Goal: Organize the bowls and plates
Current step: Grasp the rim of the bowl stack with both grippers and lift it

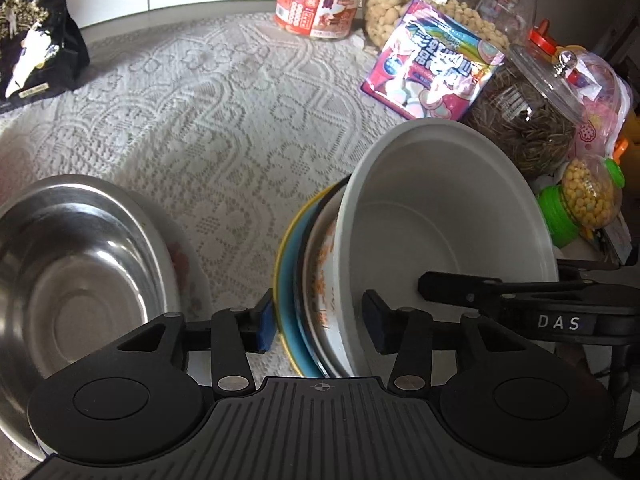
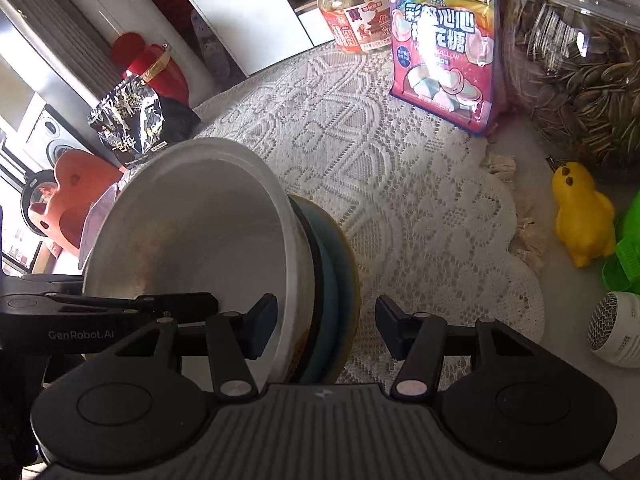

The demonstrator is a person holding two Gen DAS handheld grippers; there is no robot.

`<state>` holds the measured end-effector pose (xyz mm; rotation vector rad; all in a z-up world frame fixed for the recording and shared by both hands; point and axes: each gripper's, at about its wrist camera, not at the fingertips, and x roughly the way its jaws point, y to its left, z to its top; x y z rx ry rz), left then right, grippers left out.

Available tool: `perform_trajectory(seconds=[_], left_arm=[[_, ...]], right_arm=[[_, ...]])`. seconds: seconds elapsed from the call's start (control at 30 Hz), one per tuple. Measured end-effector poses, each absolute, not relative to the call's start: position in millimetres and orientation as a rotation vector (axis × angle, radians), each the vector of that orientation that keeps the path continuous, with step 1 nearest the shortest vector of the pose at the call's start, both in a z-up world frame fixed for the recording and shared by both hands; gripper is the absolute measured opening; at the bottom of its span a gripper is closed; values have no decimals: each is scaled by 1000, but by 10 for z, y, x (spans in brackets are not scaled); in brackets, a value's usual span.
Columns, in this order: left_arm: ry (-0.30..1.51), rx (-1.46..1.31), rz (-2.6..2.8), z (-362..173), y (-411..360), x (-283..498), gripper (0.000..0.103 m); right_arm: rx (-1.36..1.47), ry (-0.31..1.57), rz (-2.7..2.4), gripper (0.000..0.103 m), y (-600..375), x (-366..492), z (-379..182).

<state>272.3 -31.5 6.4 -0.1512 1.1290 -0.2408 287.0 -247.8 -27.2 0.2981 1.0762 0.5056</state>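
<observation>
Tabletop (image 1: 224,120), lace-covered: I see it spread ahead of both sets of jaws.

Steel basin (image 1: 76,264): it lies left of my left gripper (image 1: 320,320), apart from its jaws, resting on a flowered plate (image 1: 188,276).

White bowl (image 1: 444,216): it tilts steeply on its side, topmost of a stack, ahead of and between both sets of jaws. My left gripper stands open; the stack's edges sit in the gap, with no pad clearly pressing.

Patterned bowl (image 1: 324,280): it nests directly under the white bowl, an orange print on its wall.

Blue plate (image 1: 290,292): it has a yellow rim, sits outermost in the stack, and is just beside the left gripper's left pad.

My right gripper (image 2: 326,328) is open astride the same stack's rim; whether a pad touches it I cannot tell.

Seed jar (image 1: 528,120), marshmallow bag (image 1: 432,64), nut jar (image 1: 316,0), black packet (image 1: 36,36): all lie well beyond the jaws.

Yellow duck (image 2: 584,216): it sits right of the right gripper.
</observation>
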Motion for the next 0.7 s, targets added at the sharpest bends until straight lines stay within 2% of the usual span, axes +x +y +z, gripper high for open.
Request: perform_trajectory(seconds=[0.1,0.7], left_arm=[[1138,-123,-235,74,-391,2749,59],[1142,-233,-271,-4,-243,2821,54]], right_arm=[[408,1172,587,56,-2489,2851,-384],[492,1206,498,55,-2445,2935,-421]])
